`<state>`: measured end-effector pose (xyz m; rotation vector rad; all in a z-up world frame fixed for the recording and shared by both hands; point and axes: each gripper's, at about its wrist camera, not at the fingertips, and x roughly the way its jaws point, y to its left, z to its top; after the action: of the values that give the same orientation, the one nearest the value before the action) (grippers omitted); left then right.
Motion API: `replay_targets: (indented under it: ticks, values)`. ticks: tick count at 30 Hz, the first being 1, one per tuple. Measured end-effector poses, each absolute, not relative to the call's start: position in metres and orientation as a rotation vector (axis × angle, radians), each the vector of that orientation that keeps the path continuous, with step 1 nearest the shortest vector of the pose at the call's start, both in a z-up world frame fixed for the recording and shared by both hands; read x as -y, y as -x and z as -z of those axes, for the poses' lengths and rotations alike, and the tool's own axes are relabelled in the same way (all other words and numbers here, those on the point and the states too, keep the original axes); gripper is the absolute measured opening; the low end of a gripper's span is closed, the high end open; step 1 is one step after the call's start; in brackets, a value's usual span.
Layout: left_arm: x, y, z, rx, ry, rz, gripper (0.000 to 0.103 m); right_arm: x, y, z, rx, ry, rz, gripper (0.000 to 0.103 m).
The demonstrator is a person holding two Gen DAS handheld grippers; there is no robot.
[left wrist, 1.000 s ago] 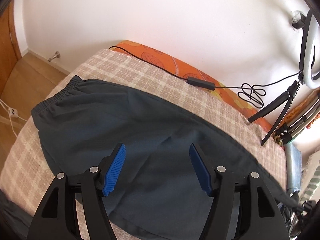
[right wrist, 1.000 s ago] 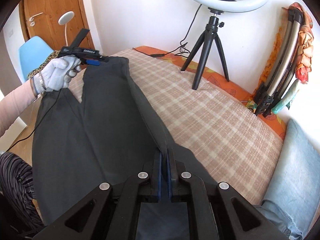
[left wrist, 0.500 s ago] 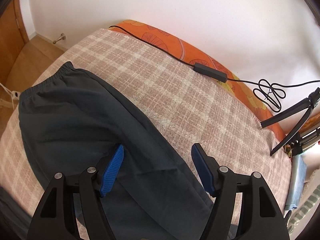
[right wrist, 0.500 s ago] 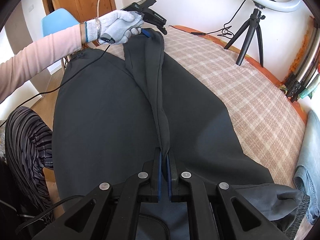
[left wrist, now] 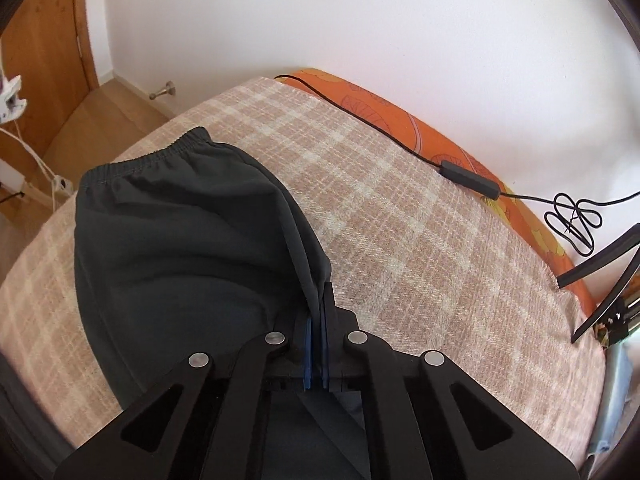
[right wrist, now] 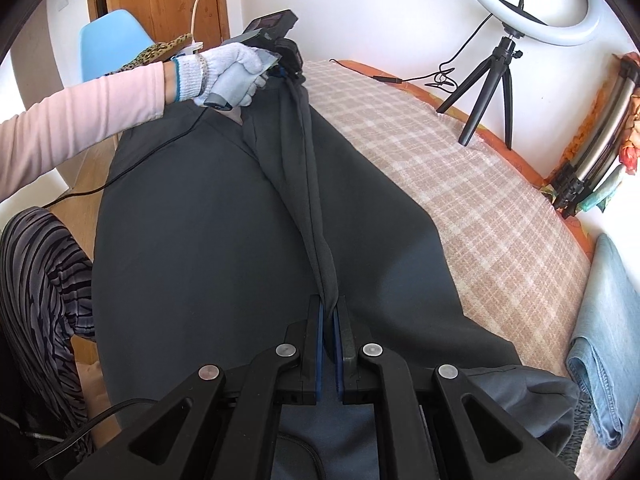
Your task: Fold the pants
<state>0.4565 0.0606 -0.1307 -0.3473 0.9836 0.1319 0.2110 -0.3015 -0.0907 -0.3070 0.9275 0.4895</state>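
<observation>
Dark grey pants [right wrist: 192,240] lie across a checked blanket on a bed. My right gripper [right wrist: 329,312] is shut on a raised ridge of pants fabric [right wrist: 316,216] near me. My left gripper [left wrist: 316,312] is shut on the far end of the same ridge; in the right wrist view it [right wrist: 286,66] is held by a white-gloved hand. The ridge is stretched between the two grippers, above the flat leg. In the left wrist view the elastic waistband [left wrist: 148,156] lies at the bed's far left corner.
A ring light on a black tripod [right wrist: 492,80] stands on the bed's far side with its cable [left wrist: 468,172] along the orange edge. Folded blue jeans [right wrist: 604,336] lie at the right. A blue chair [right wrist: 108,40] and a wooden door are at the far left.
My left gripper was open above the pants and has shut on the fabric. Both grippers have lifted the edge and carried it over, away from the wall side.
</observation>
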Motion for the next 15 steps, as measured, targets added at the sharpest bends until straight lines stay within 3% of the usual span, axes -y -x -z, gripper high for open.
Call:
replay_targets:
  ticks: [15]
  values:
    - [-0.150,-0.314,0.040,-0.752,0.472,-0.034,0.001,0.274,-0.153,0.042,-0.869,0.399,-0.457,0.002]
